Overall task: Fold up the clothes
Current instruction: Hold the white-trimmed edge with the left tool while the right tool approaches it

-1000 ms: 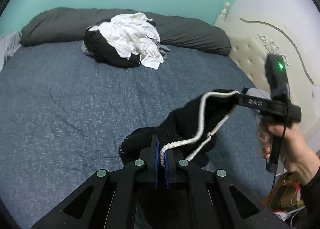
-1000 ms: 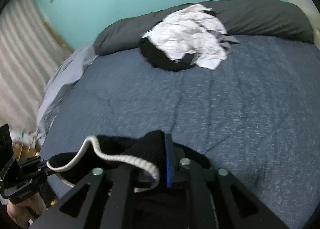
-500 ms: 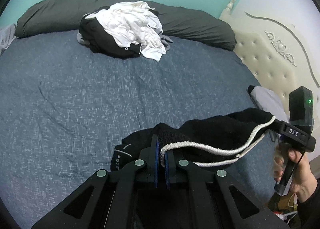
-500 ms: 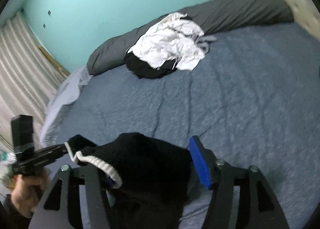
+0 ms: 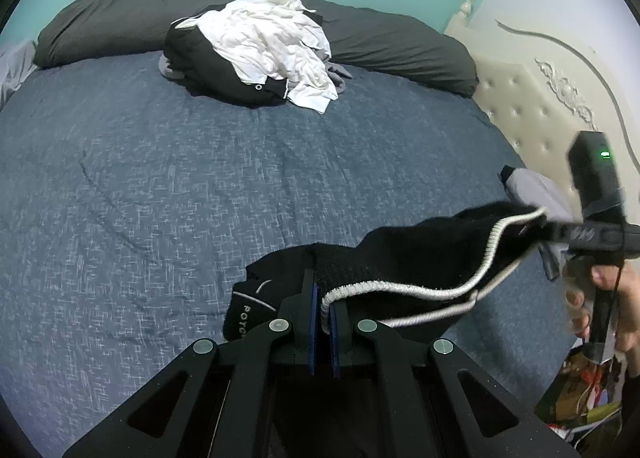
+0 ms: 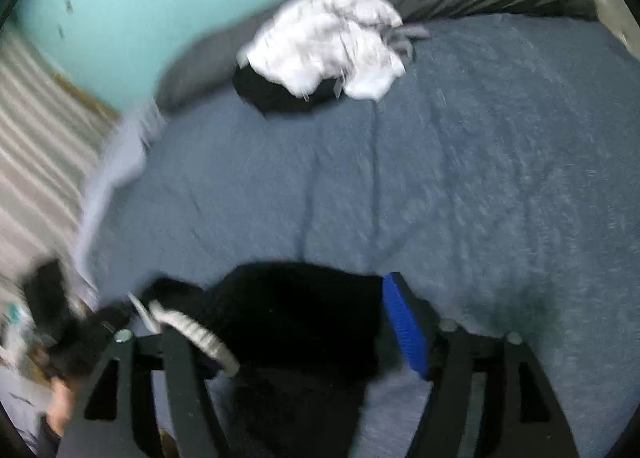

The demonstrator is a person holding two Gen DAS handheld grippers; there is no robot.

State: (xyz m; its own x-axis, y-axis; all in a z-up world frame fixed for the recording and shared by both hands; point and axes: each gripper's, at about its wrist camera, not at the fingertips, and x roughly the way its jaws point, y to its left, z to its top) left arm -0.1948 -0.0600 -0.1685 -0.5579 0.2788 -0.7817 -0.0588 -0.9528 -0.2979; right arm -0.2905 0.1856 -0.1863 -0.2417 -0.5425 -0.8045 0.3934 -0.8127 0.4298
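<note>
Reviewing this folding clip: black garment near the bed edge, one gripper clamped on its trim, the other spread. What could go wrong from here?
1. The right gripper has just been opening, with the black garment still between its jaws; that end may slump and bunch.
2. The left gripper pinches only the white trim; a tug could slip it.
3. The garment sits near the bed edge, so loose cloth might slide off.

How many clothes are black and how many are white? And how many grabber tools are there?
Black clothes: 2, the black garment with white trim in the grippers and the black garment in the pile
White clothes: 1, the crumpled white garment on the pile
Grabber tools: 2, left gripper and right gripper
Total: 5
</note>
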